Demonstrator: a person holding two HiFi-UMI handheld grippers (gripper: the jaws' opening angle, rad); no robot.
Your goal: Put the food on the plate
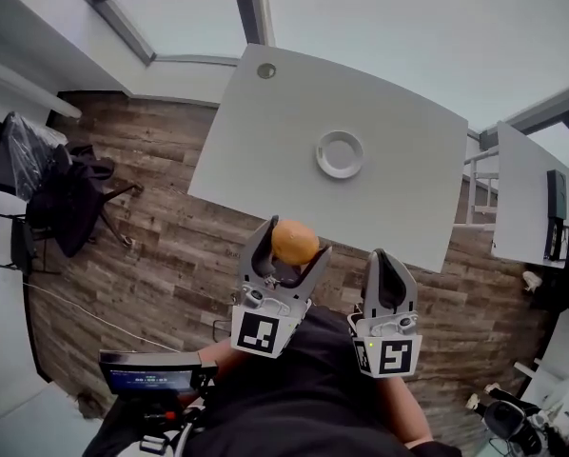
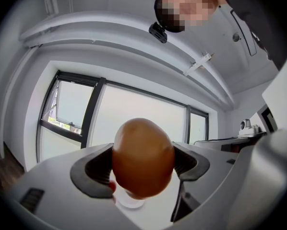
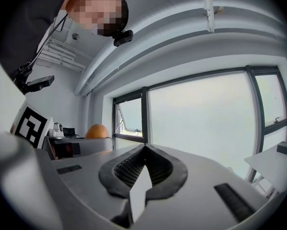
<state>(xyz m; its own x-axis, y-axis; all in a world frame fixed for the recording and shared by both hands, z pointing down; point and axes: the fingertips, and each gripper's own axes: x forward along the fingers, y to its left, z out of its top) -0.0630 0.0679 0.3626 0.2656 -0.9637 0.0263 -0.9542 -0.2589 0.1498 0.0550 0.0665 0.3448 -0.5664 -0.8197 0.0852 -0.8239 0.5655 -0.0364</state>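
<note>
Wood-plank floor (image 1: 161, 246) runs under a white table (image 1: 265, 122) in the head view. A small white plate (image 1: 322, 156) sits alone on that top, ahead of both grippers and a little right of the left one. The left gripper (image 1: 291, 246) reaches out level, short of the table's near edge, with a round orange-brown piece of food (image 1: 296, 239) clamped between its jaws. The right gripper (image 1: 387, 267) rides just beside it, carrying nothing.

From the left gripper view, the food fills the gap, with both pads pressing its sides and a bright window (image 2: 134, 109) beyond.

From the right gripper view, the jaws are pressed together with nothing between them, and the food shows off to its left.

I'd say the carry is the step in hand. Keep the gripper level, bring it over the plate's centre and lower it until the food nearly rests. Then ease the jaws apart so the round thing doesn't roll off.
</note>
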